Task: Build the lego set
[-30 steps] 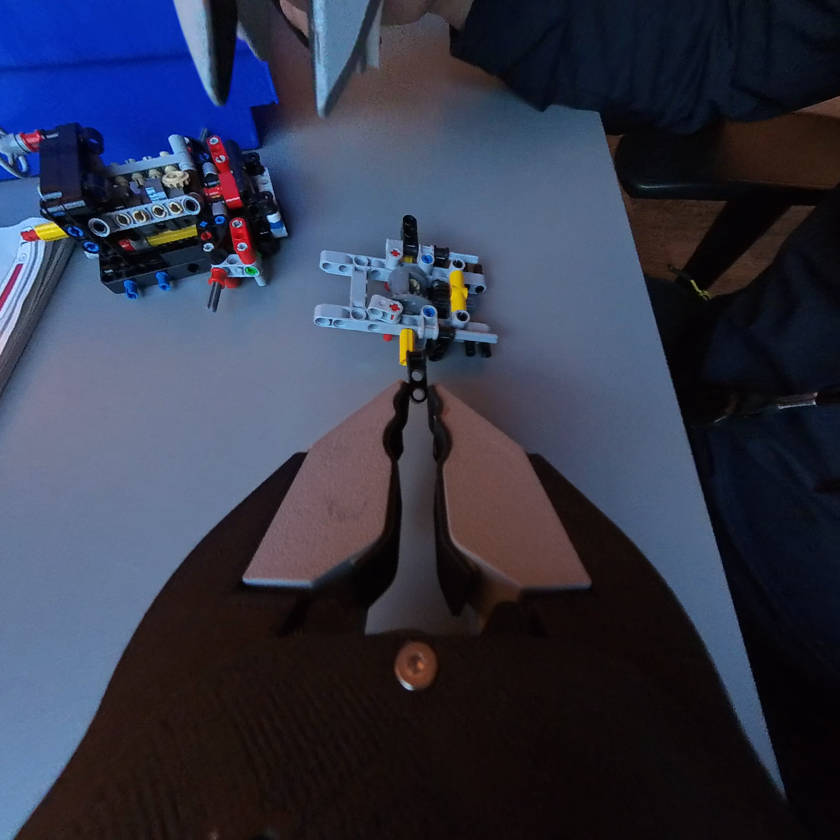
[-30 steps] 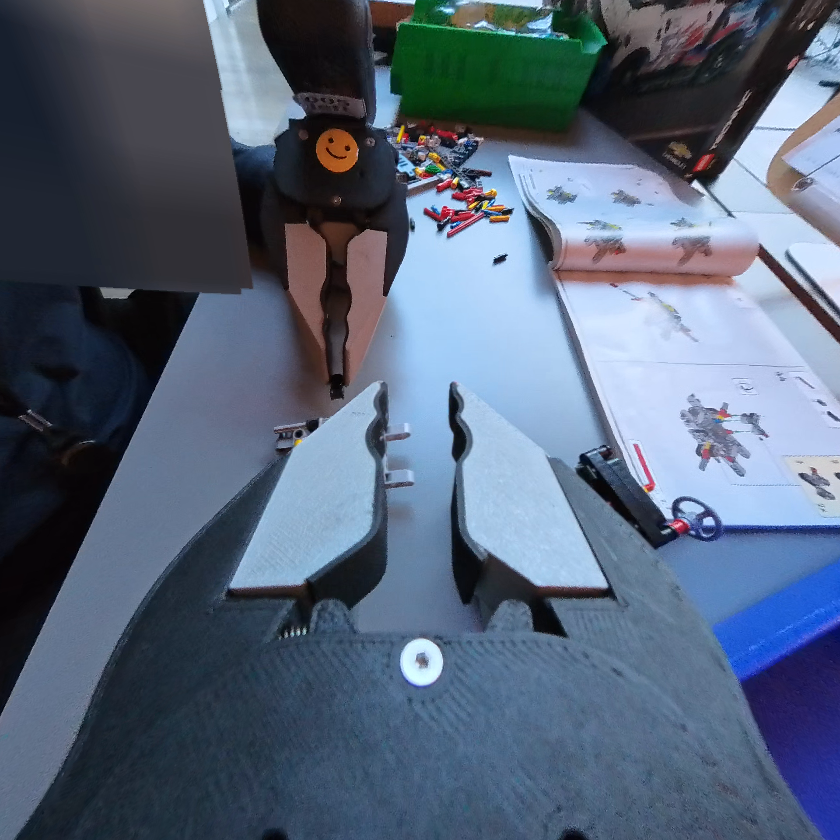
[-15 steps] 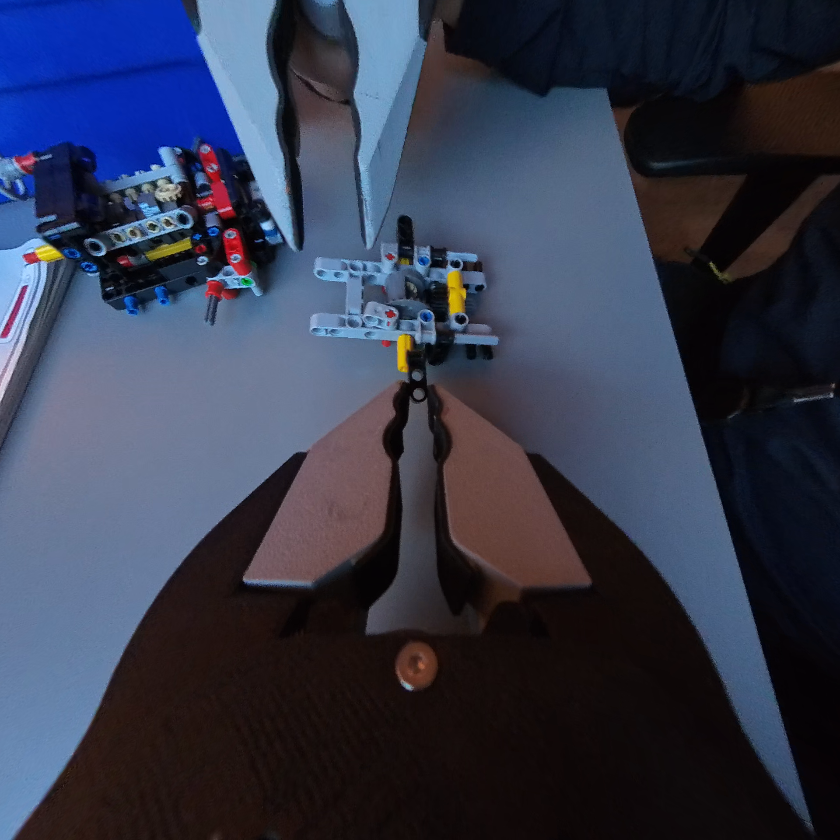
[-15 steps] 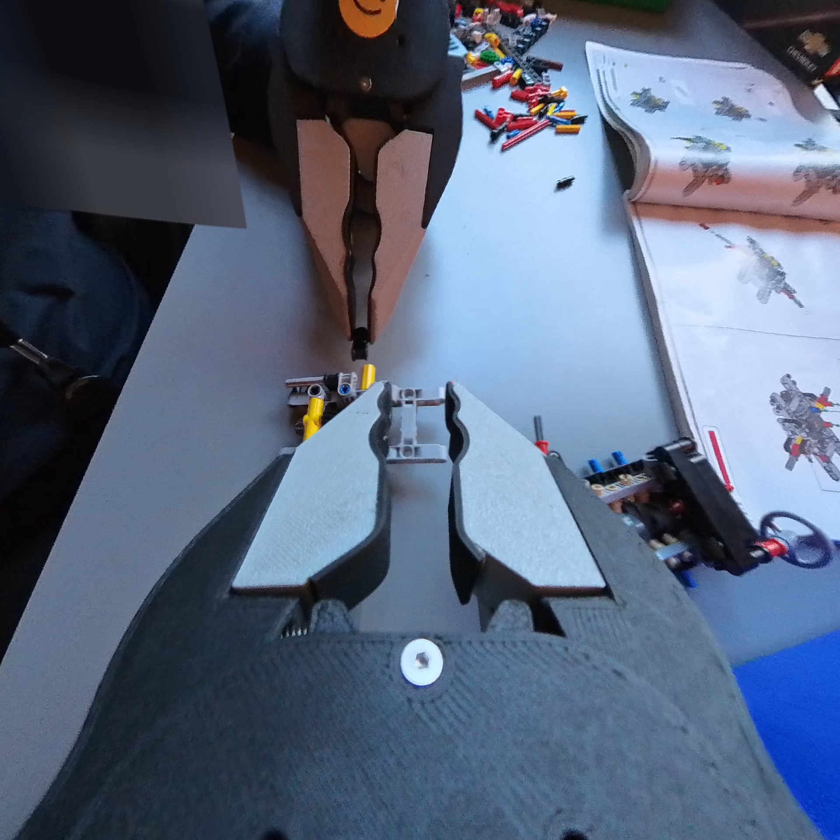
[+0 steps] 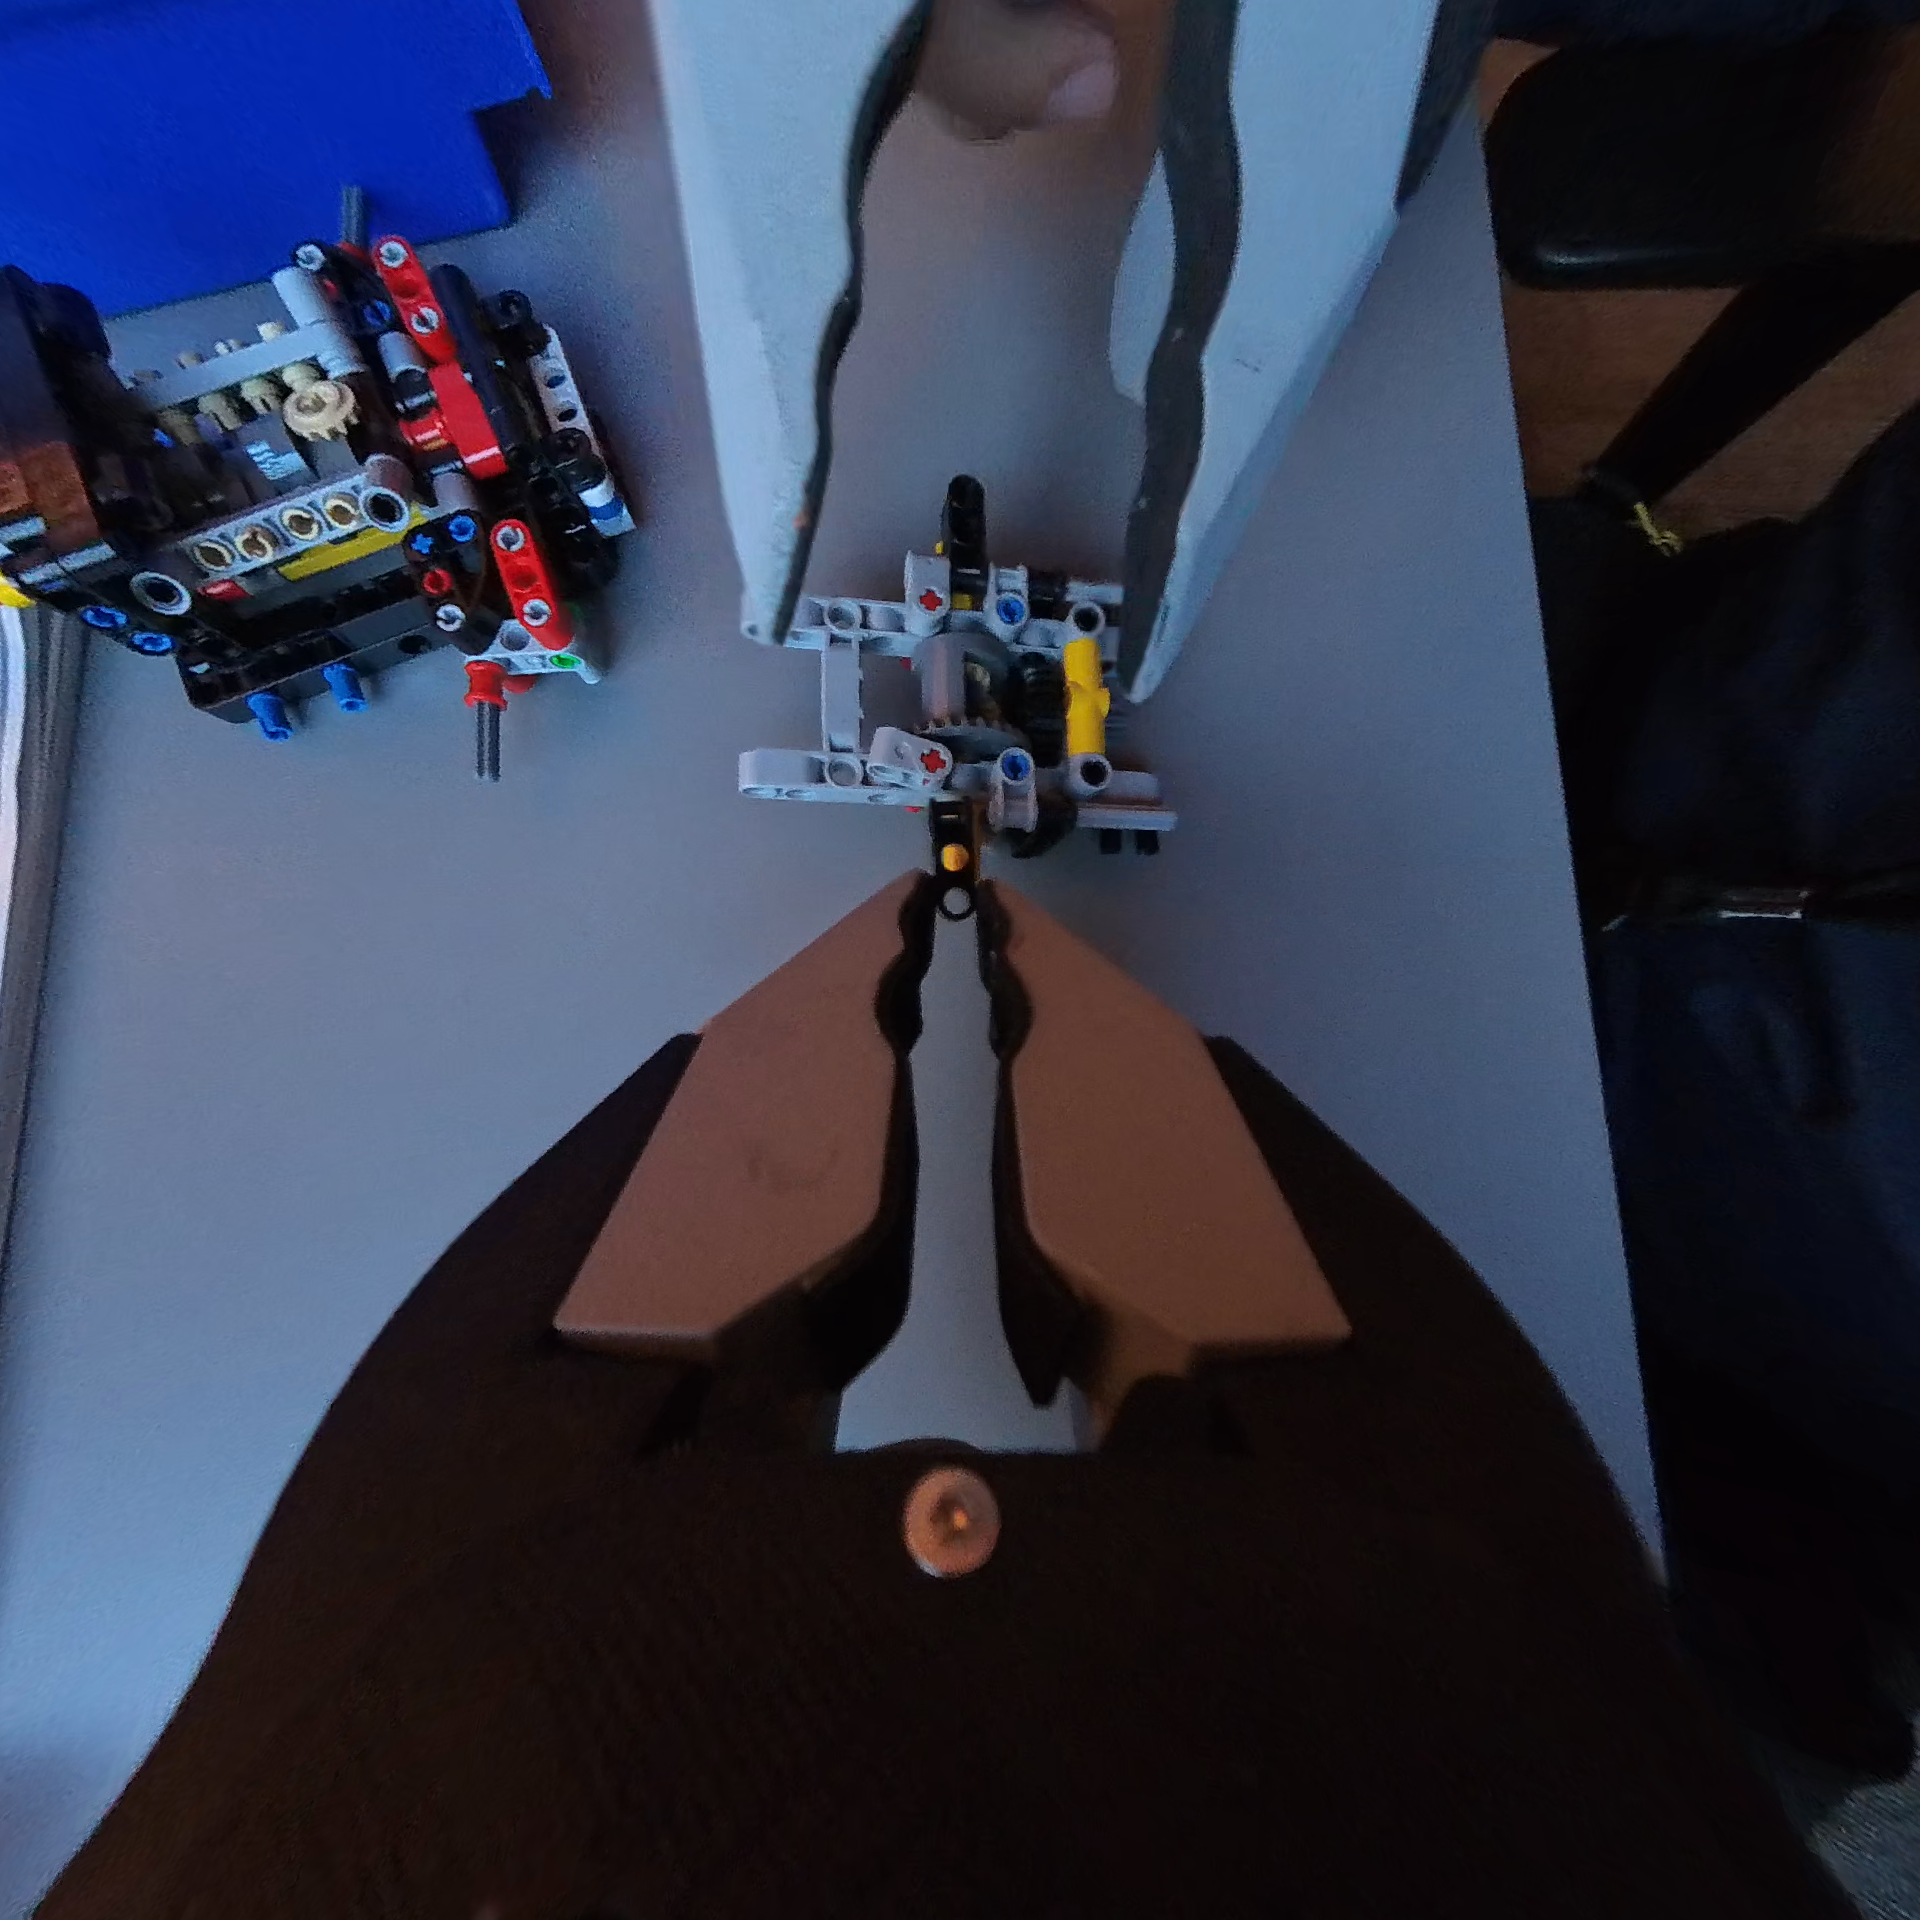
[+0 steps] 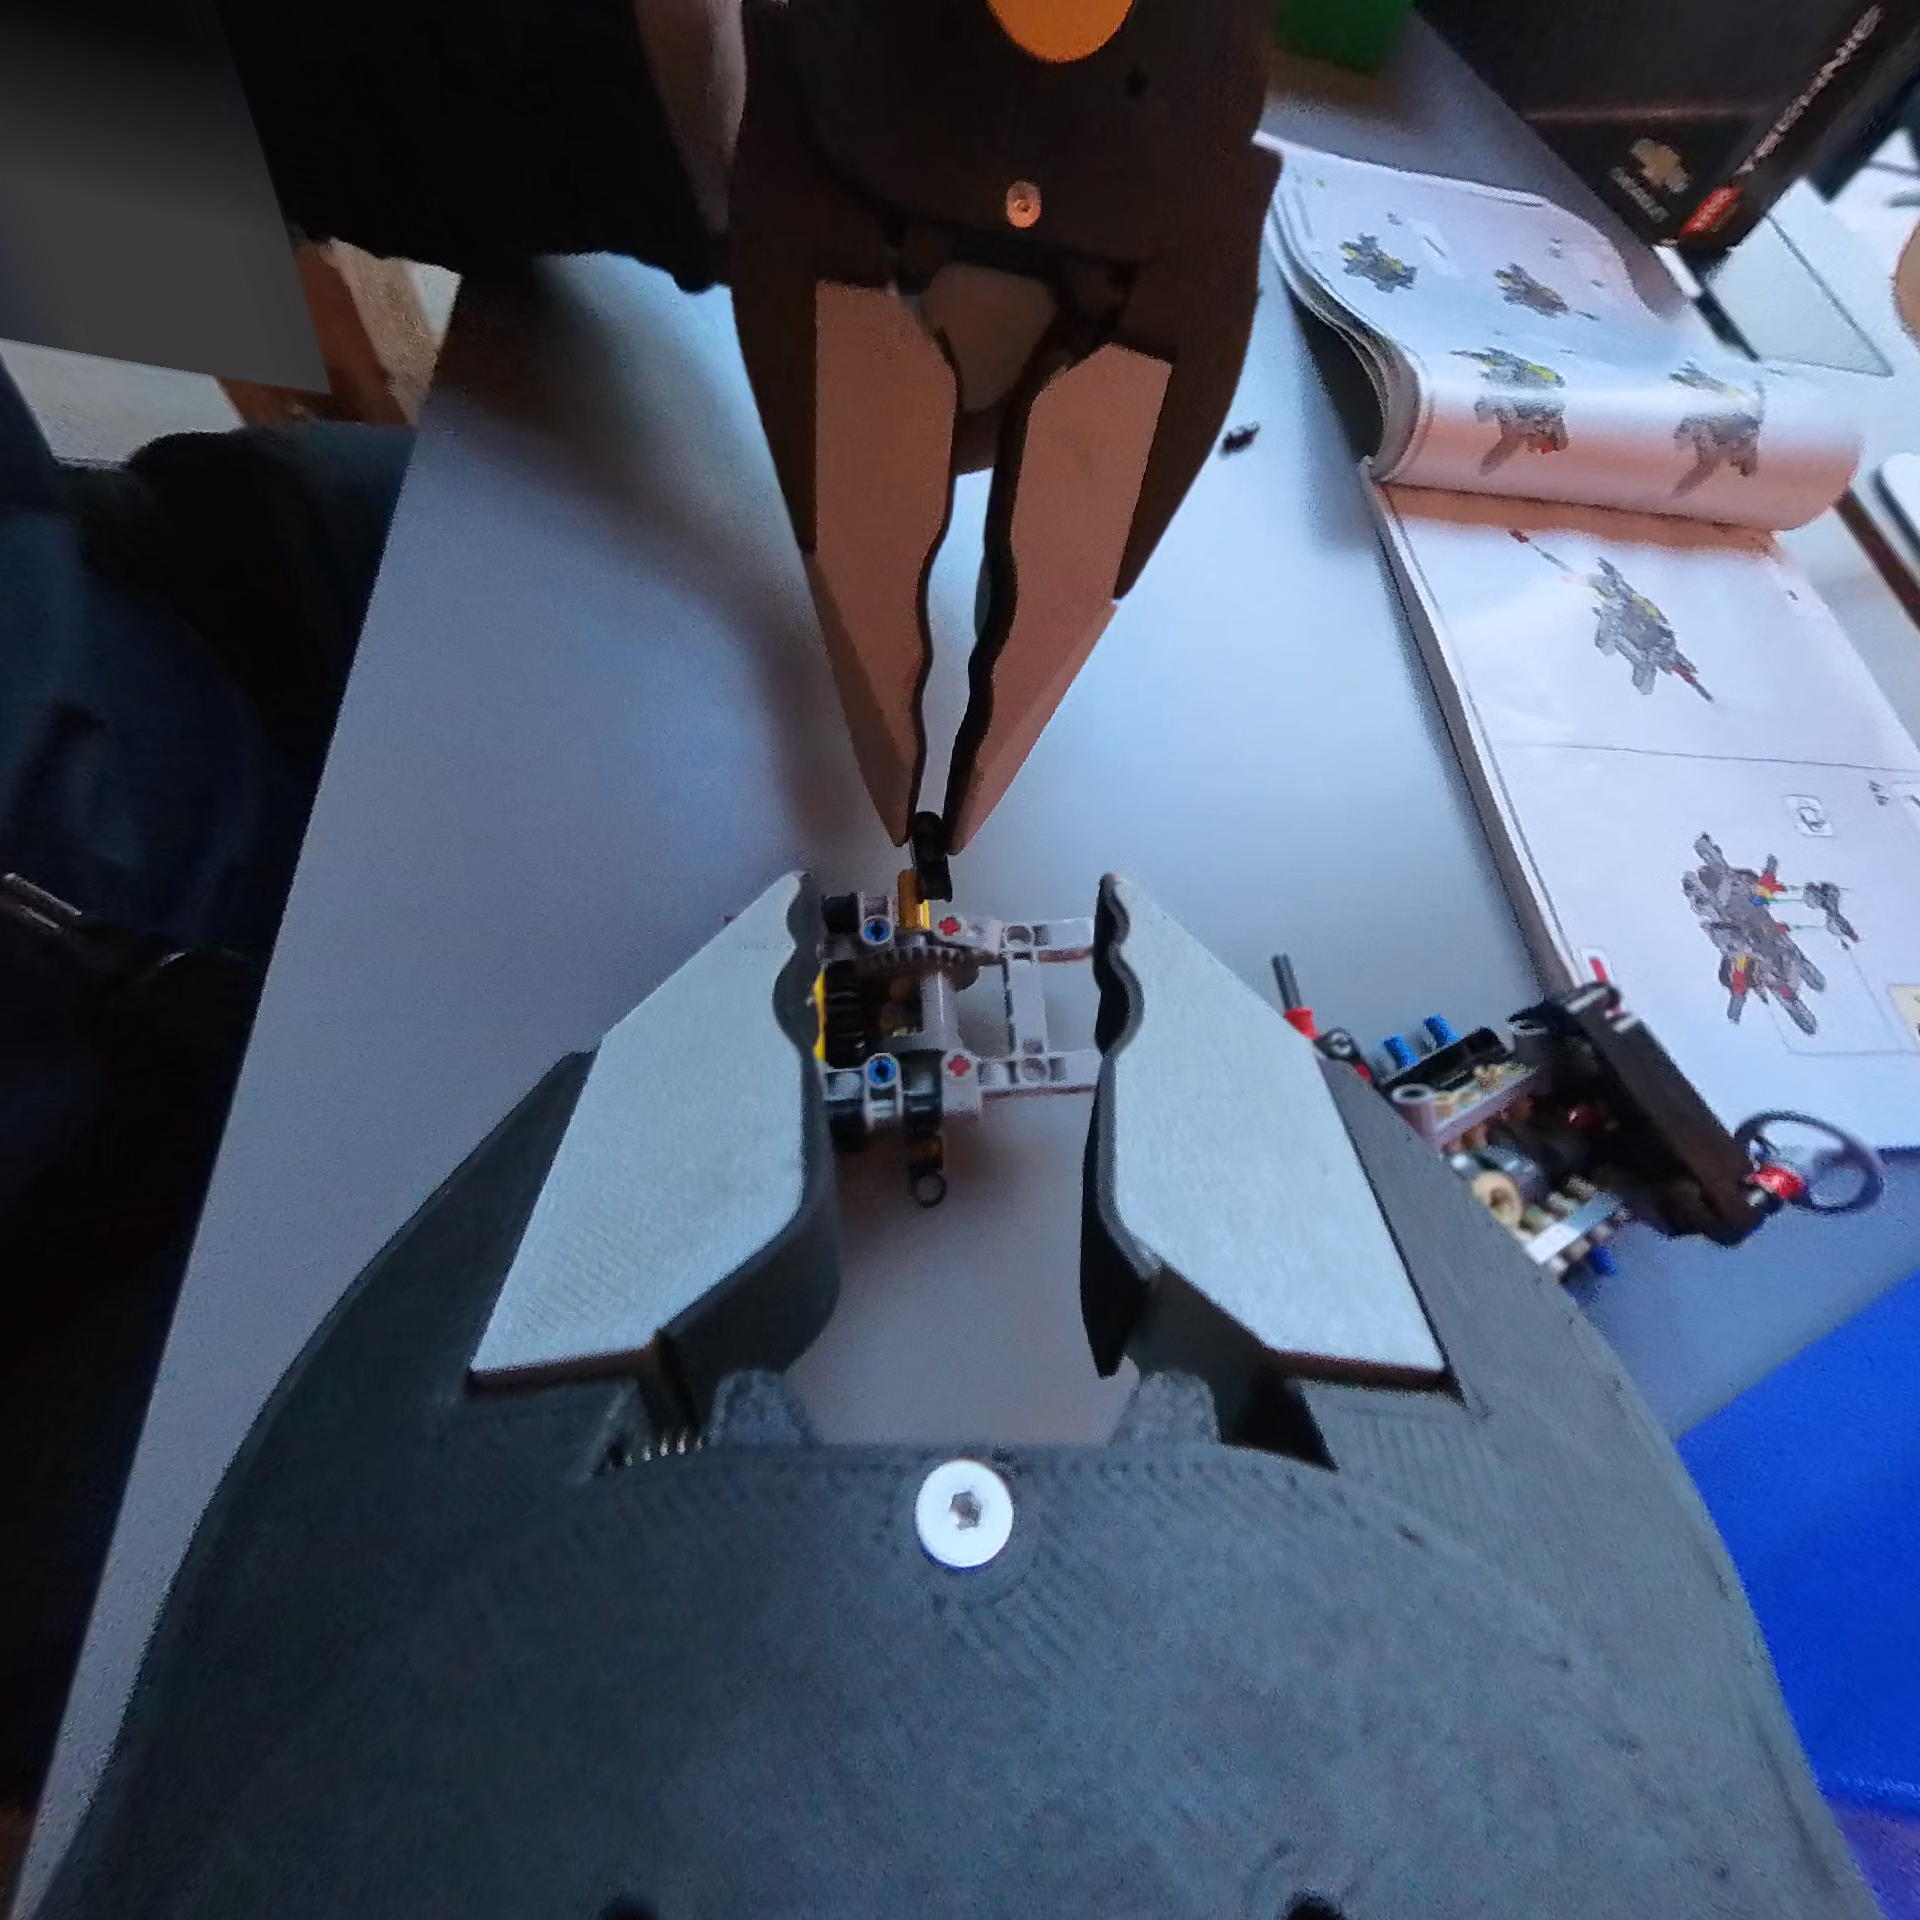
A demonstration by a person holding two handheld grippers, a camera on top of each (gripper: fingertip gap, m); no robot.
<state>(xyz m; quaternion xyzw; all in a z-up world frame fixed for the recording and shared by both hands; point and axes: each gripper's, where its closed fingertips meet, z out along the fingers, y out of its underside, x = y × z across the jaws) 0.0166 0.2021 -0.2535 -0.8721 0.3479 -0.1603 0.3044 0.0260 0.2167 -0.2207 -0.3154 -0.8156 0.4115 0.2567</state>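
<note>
**Grey frame bracketed by one gripper, small black link pinched by the other**

Grey plastic beams are making up the small gear assembly (image 5: pixel 940 707) that is lying on the desk (image 5: pixel 312 1039), towards its right-hand edge as the left wrist view shows it. The left gripper (image 5: pixel 951 888) is clamping a small black link (image 5: pixel 953 857) between its tan fingertips, pads pressing on both sides of it. That link is pointing straight ahead along the fingers, its far end sitting right at the near beam of the assembly beside a yellow pin (image 6: pixel 912 899) — whether it is already seated there I cannot tell.

The right gripper (image 6: pixel 951 956) is reaching in from the opposite side with its fingers standing wide apart. The assembly is lying between them: the left finger (image 6: pixel 727 1039) is sitting hard by the gear end, the right finger (image 6: pixel 1195 1039) just beside the open ends of the grey beams. Whether either pad is actually pressing is not clear, so nothing counts as gripped there. The frame's long beams are running across the gap, from one finger to the other.

Well apart, towards the blue tray (image 5: pixel 249 114), a larger black and red build (image 5: pixel 312 488) is resting — an open instruction booklet (image 6: pixel 1621 665) is lying beyond it.
</note>
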